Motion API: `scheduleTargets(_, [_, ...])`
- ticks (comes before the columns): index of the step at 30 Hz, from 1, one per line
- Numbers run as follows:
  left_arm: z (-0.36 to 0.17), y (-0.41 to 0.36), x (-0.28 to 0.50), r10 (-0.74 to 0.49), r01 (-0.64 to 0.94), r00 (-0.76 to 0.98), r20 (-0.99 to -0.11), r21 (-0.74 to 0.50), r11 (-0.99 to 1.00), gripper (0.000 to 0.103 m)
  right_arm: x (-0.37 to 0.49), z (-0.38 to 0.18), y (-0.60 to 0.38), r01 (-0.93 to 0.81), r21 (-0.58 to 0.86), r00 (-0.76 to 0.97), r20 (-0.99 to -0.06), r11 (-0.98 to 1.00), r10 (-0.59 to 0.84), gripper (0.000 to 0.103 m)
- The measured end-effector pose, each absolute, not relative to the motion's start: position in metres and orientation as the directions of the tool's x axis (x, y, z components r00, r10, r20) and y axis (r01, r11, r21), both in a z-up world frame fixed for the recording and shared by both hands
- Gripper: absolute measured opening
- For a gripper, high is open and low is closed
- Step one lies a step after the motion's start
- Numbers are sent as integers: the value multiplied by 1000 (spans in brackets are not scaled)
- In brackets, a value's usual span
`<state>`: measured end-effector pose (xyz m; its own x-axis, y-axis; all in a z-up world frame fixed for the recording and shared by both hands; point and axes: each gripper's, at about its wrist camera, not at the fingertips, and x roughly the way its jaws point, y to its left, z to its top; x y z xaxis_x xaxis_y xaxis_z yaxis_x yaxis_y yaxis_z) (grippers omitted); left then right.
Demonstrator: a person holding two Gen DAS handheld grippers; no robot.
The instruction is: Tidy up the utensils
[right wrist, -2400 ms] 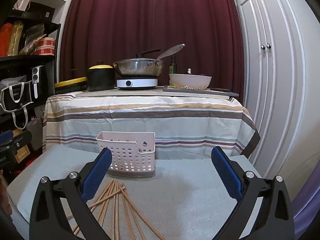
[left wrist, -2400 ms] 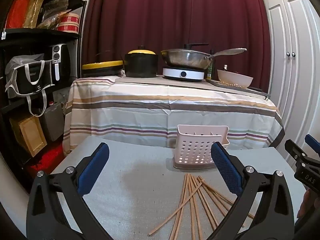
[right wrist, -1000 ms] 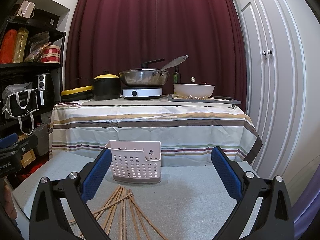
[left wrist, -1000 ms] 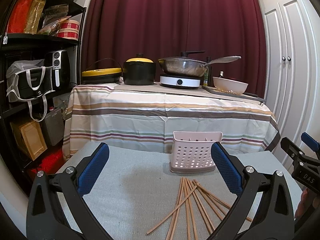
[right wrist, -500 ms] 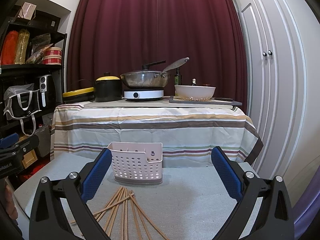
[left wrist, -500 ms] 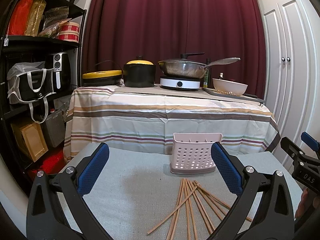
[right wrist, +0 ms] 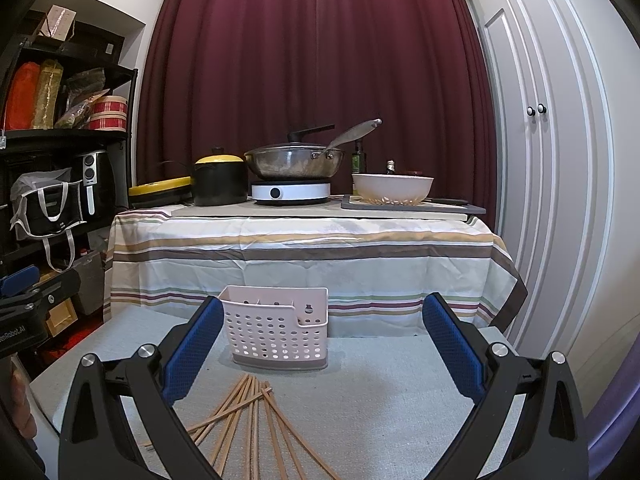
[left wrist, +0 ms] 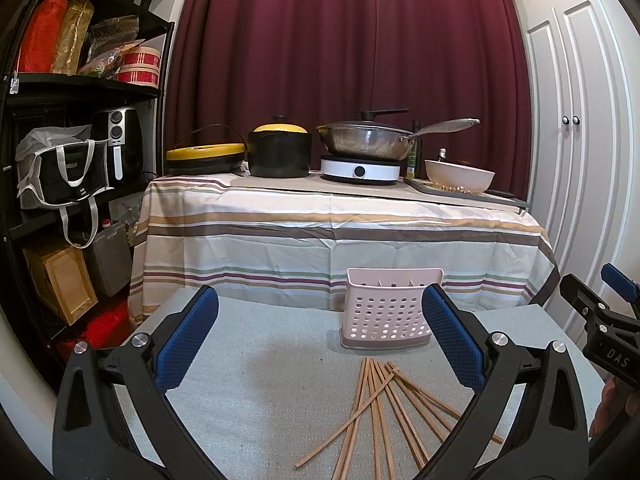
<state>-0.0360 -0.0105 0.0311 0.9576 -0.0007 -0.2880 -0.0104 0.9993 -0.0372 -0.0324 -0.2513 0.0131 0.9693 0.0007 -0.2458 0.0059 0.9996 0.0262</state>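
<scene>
A loose fan of wooden chopsticks lies on the grey cloth-covered table, thin, pale brown sticks whose far ends bunch together just in front of a utensil caddy while the near ends splay apart; one stick crosses the others at a slant. The exact count is hard to read where they overlap — roughly ten. The caddy is pale pink plastic, upright, with rows of round holes in its front wall and inner dividers showing at the rim; it looks empty, though its depth is hidden.

The left tongs hang released above the table, blue pads spread wide with nothing between them, the caddy and chopsticks showing toward the right pad. The right tongs are likewise spread and empty, with the caddy near the left pad and the chopsticks low and left of centre.

Behind stands a second table under a striped tablecloth, carrying a steel wok on a white induction cooker, a black pot with a yellow lid and a white bowl — all before a maroon curtain.
</scene>
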Motion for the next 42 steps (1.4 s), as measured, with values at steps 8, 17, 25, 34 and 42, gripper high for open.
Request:
scheduleTargets(8, [32, -11, -38, -1, -9, 959, -284, -35, 999, 99, -33, 13, -249, 4, 26, 970, -245, 1000, 2, 97])
scheduleTargets(17, [17, -9, -27, 7, -14, 947, -321, -19, 1000, 99, -28, 0, -249, -9, 12, 967, -254, 1000, 12, 97])
scheduleTargets(25, [-61, 8, 5, 15, -14, 882, -470, 6, 1000, 99, -4, -73, -259, -43, -21, 921, -388, 999, 32, 97])
scheduleTargets(34, [-142, 12, 8, -24, 83, 817, -577, 76, 994, 98, 7, -153, -288, -39, 47, 826, -561, 998, 59, 96])
scheduleTargets(42, [-179, 5, 9, -65, 143, 765, -641, 70, 987, 75, 6, -173, -295, -28, 62, 807, -587, 998, 59, 83])
